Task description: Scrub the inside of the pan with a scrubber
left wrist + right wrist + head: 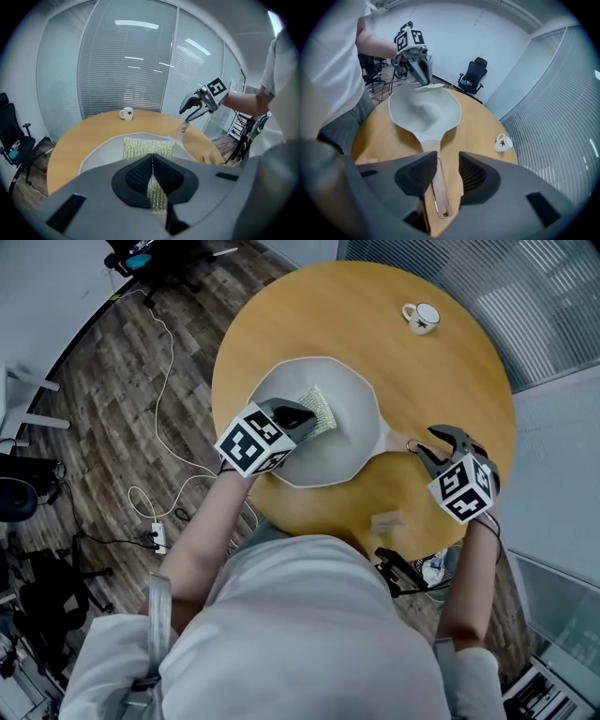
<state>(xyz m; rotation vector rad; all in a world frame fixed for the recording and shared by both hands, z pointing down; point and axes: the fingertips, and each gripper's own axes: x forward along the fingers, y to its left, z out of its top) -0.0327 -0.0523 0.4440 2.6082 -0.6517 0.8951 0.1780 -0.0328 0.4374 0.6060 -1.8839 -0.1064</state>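
Note:
A pale grey pan [342, 442] rests on the round wooden table [281, 315], its handle [397, 441] pointing right. My left gripper [305, 418] hovers over the pan's left side, shut on a yellow-green mesh scrubber [321, 407]. In the left gripper view the scrubber [147, 147] hangs out from the pinched jaws of that gripper [152, 161] above the pan [101, 152]. My right gripper [427, 442] is open above the handle's end. In the right gripper view the handle [440, 194] lies below the gap of the right gripper [443, 173], untouched, with the pan [424, 112] beyond.
A white mug [422, 317] stands at the table's far right side. A small pale patch [388, 519] lies near the table's front edge. Office chairs [472, 75] and cables [164, 381] are on the wood floor; blinds [126, 61] stand behind the table.

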